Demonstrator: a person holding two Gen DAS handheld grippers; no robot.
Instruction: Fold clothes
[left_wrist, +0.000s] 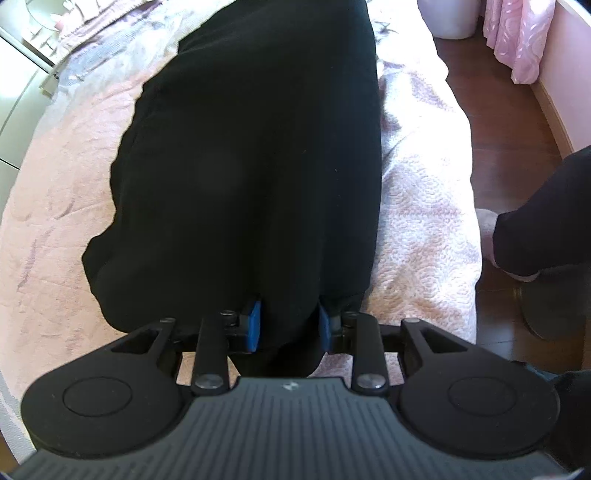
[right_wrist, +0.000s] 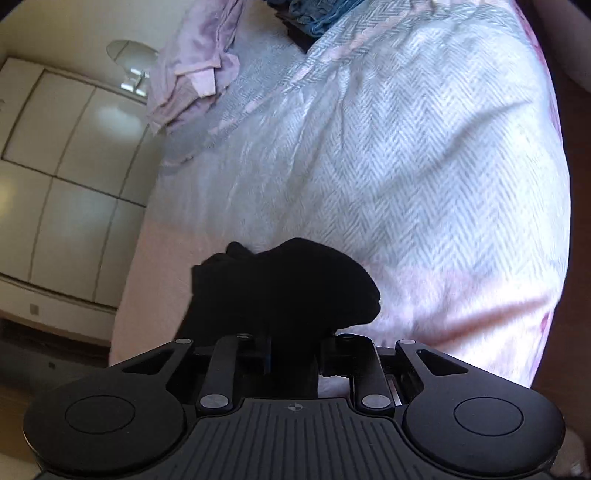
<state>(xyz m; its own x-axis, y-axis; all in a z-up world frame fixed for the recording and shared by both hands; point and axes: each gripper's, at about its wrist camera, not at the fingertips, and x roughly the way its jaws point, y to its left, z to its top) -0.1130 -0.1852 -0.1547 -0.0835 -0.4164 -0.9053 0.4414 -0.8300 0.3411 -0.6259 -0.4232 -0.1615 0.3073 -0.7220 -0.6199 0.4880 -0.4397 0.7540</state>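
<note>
While gripping black garment (left_wrist: 243, 166), both tools pinched.

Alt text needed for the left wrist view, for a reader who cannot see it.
The left hand-held gripper pinches the near edge of a black garment spread over a pink bedspread. Wooden floor and pink curtains lie to the right.

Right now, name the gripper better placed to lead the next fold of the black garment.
Left, probably. The left gripper pinches the near edge of the black garment, whose length lies flat ahead on the bed. The right gripper holds only a bunched end.
</note>
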